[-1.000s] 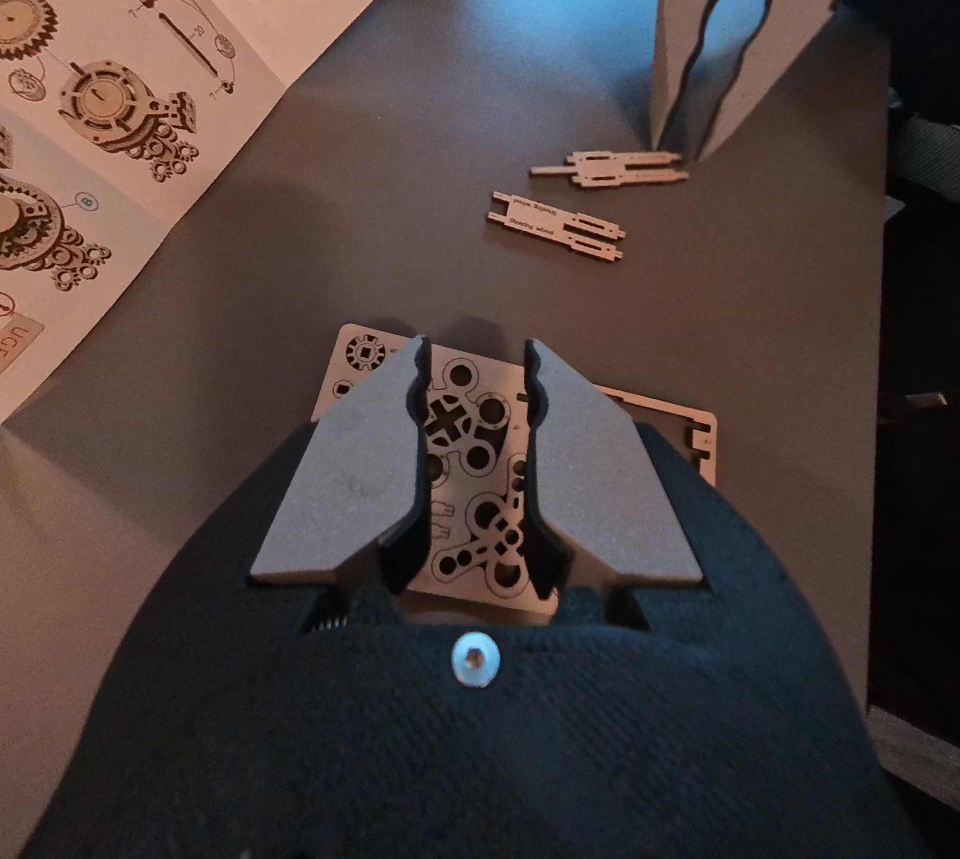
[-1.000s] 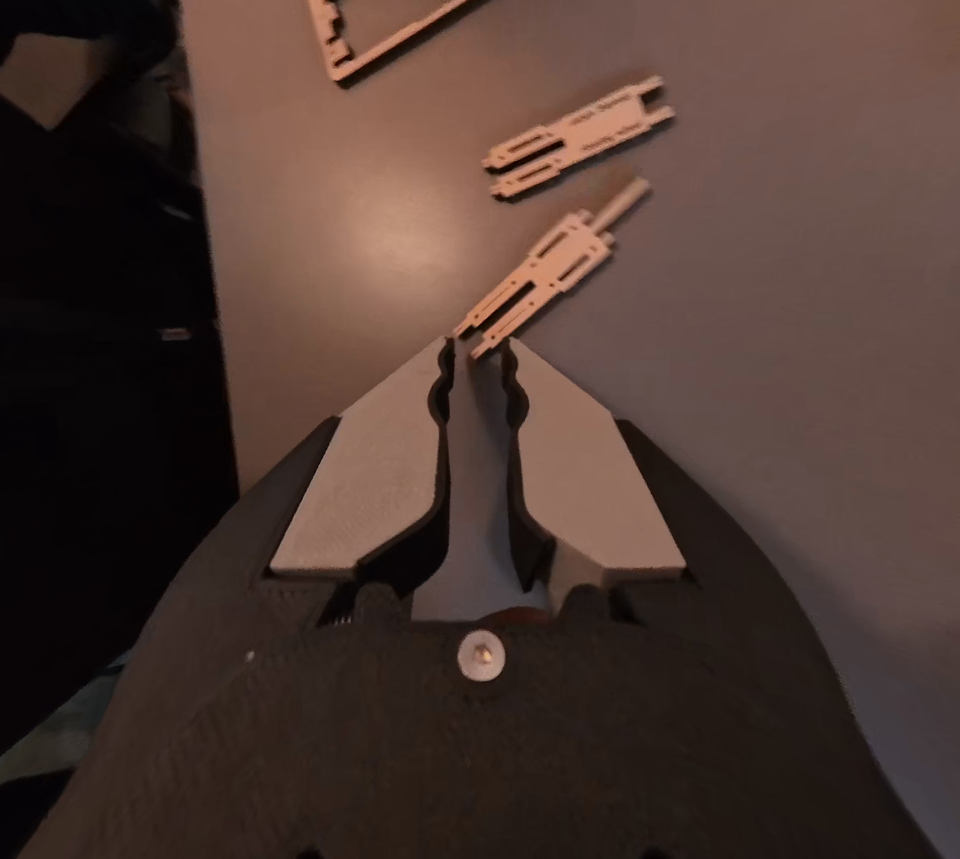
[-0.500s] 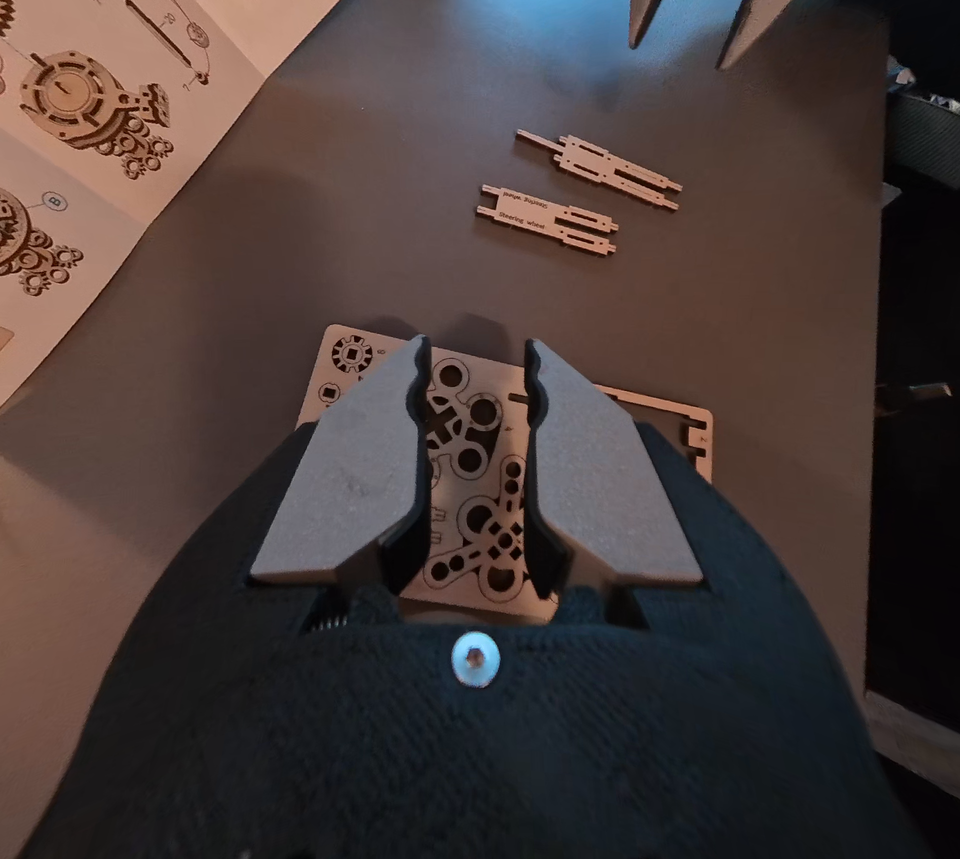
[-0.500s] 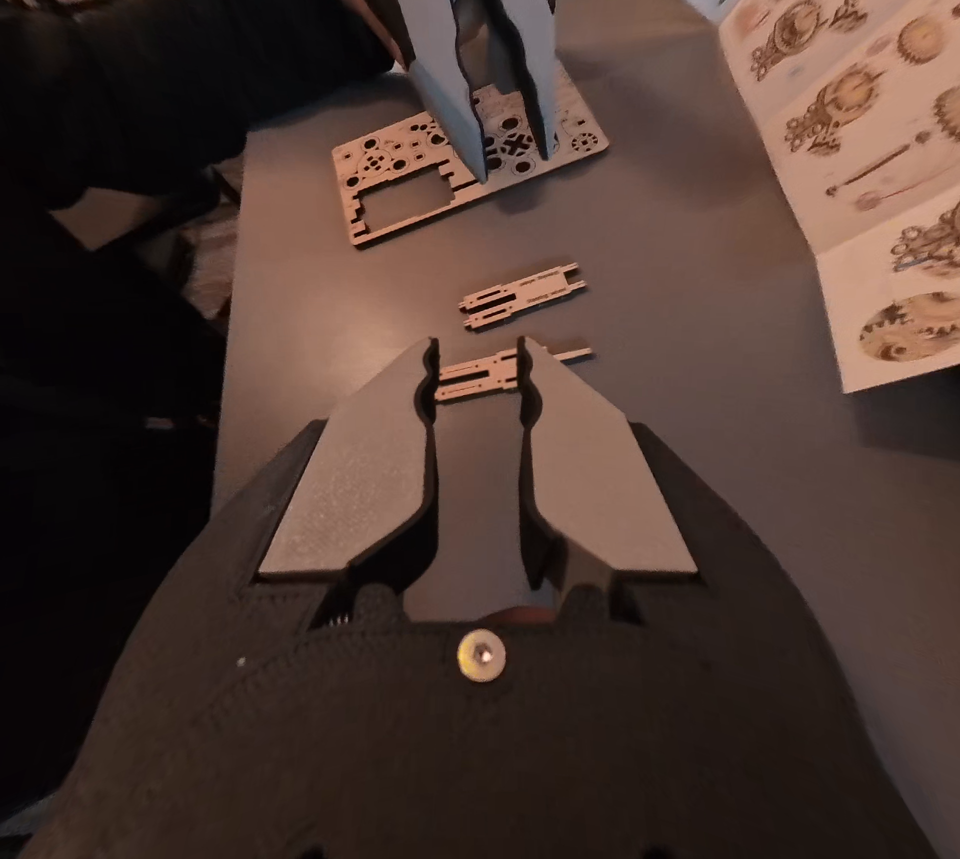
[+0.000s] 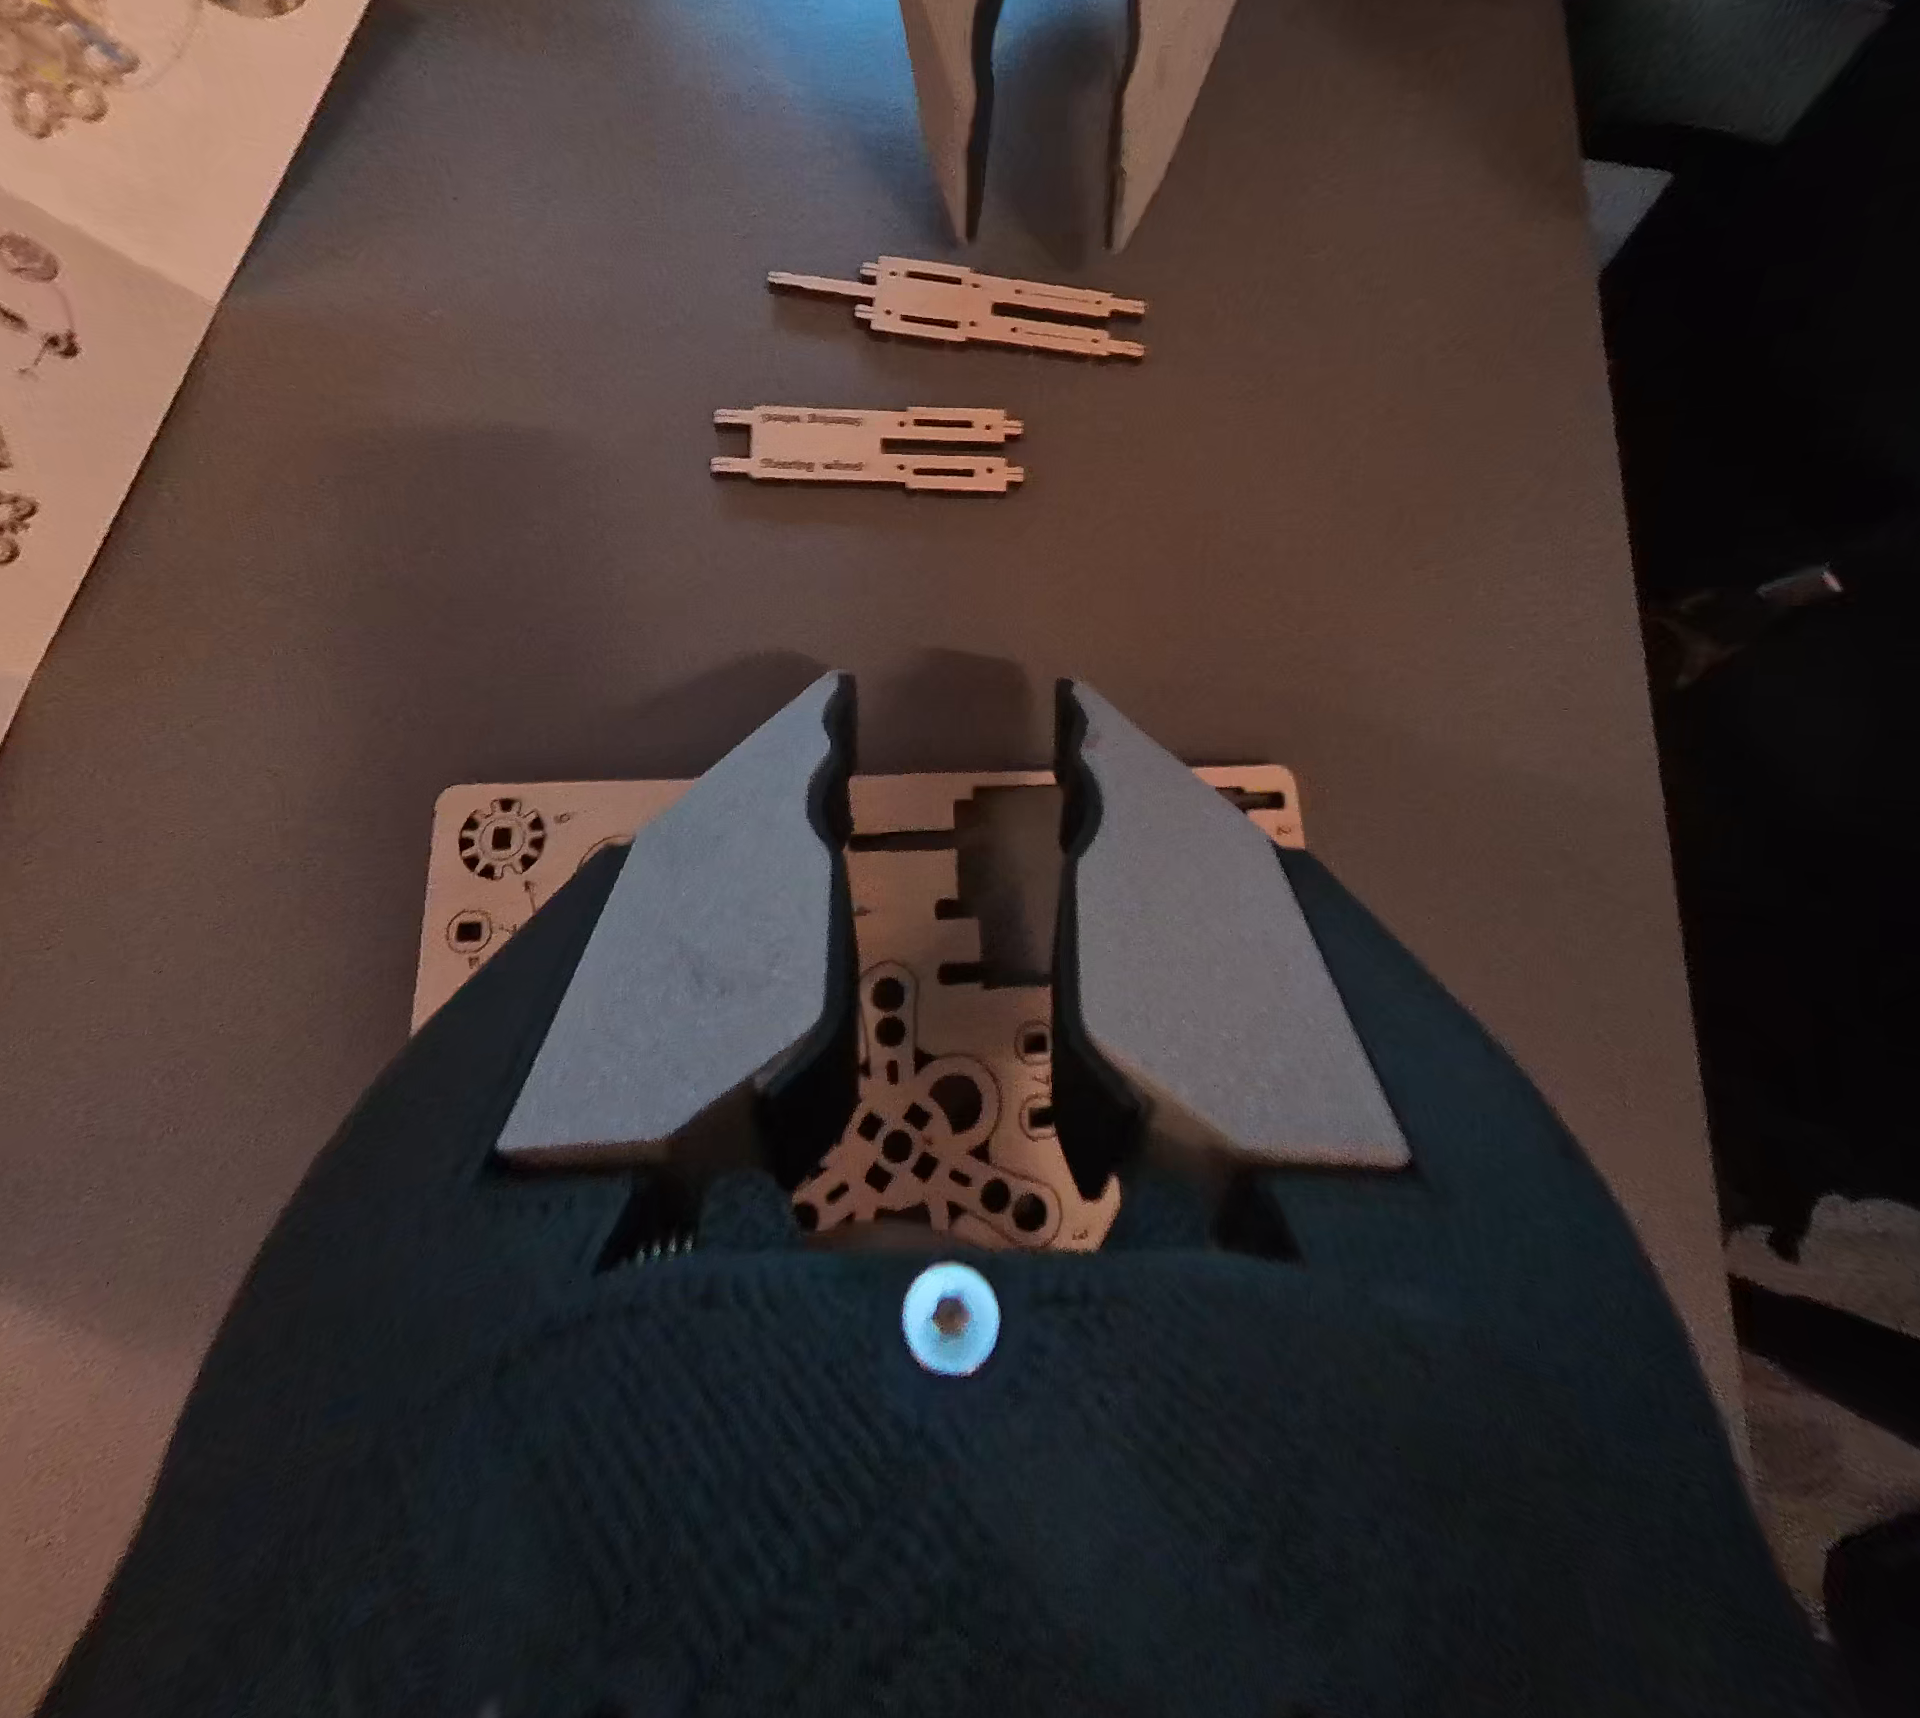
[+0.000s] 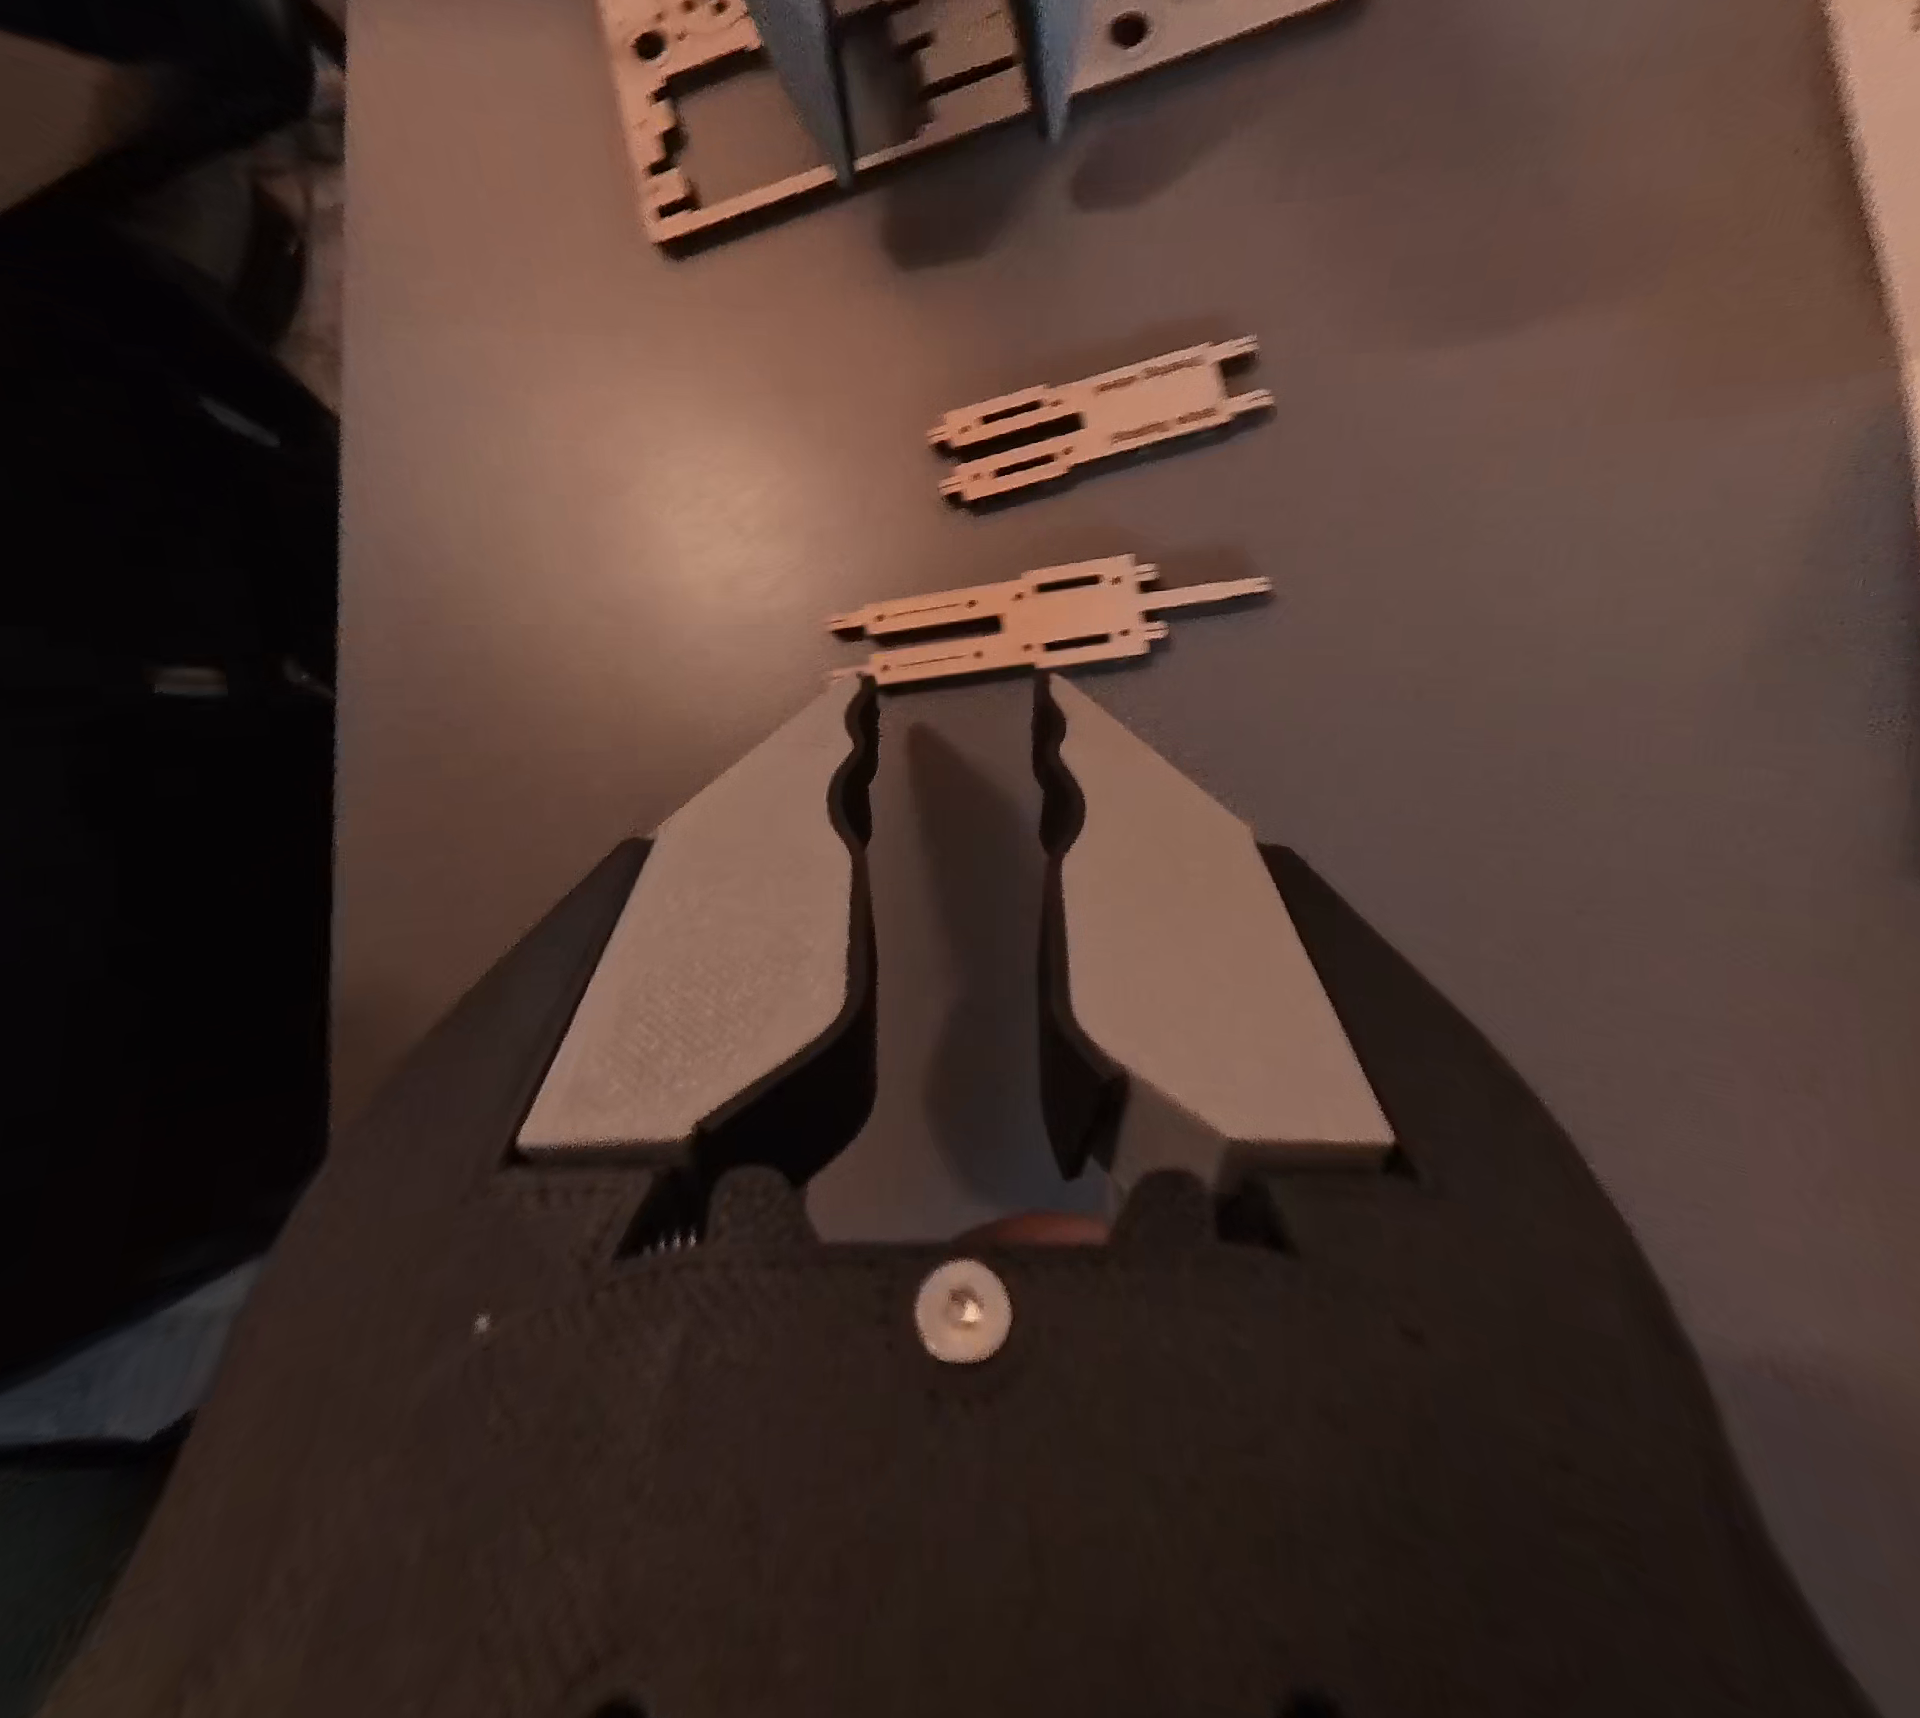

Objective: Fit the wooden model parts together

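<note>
Two flat slotted wooden parts lie side by side on the grey table. The longer part with a thin pin lies just beyond my right gripper, which is open and empty, tips at the part's near edge. The shorter lettered part lies between the two grippers. My left gripper is open and empty, hovering over the far edge of the laser-cut wooden sheet. Each gripper also shows opposite in the other view: the right gripper, the left gripper.
A paper instruction sheet with gear drawings lies at the left of the left wrist view. The table's edge runs along the right there, with dark space beyond. In the right wrist view the edge is on the left. One gripper's finger ends stand about 11 cm off the other's.
The right gripper has dropped back to the pin part and squared up to it. The left gripper has moved forward over the sheet's far edge. The pin part now lies parallel to the lettered part.
</note>
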{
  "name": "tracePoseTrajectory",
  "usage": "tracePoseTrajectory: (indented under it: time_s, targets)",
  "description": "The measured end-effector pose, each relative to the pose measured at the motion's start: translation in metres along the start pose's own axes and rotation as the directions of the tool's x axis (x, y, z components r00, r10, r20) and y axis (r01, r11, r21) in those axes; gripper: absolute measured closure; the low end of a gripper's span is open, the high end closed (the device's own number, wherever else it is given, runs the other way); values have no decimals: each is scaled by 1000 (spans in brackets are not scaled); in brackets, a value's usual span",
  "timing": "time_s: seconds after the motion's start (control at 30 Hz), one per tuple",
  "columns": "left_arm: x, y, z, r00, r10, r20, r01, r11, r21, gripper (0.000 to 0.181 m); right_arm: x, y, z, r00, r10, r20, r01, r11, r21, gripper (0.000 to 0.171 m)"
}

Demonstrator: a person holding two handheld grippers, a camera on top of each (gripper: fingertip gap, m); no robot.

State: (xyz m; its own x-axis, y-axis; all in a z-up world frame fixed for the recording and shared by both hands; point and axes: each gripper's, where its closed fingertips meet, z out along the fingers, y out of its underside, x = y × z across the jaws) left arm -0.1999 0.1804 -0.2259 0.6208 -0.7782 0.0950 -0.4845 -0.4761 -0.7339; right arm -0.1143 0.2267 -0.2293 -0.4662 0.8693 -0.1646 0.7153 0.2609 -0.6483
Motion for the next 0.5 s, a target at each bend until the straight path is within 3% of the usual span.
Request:
tracePoseTrajectory:
  time_s: [0.13,0.33,0.5]
  targets:
    - [7,-3,2,998,66,-5,-66,998,7,147,-16,-7,-3,996,-41,74,38,999,36,144]
    - [10,-5,8,992,126,12,-126,992,3,148,-1,1,-2,1000,-17,9,17,1000,-3,144]
    - [7,1,15,990,136,28,-135,990,-39,149,-17,-2,12,997,-44,60,45,999,-12,146]
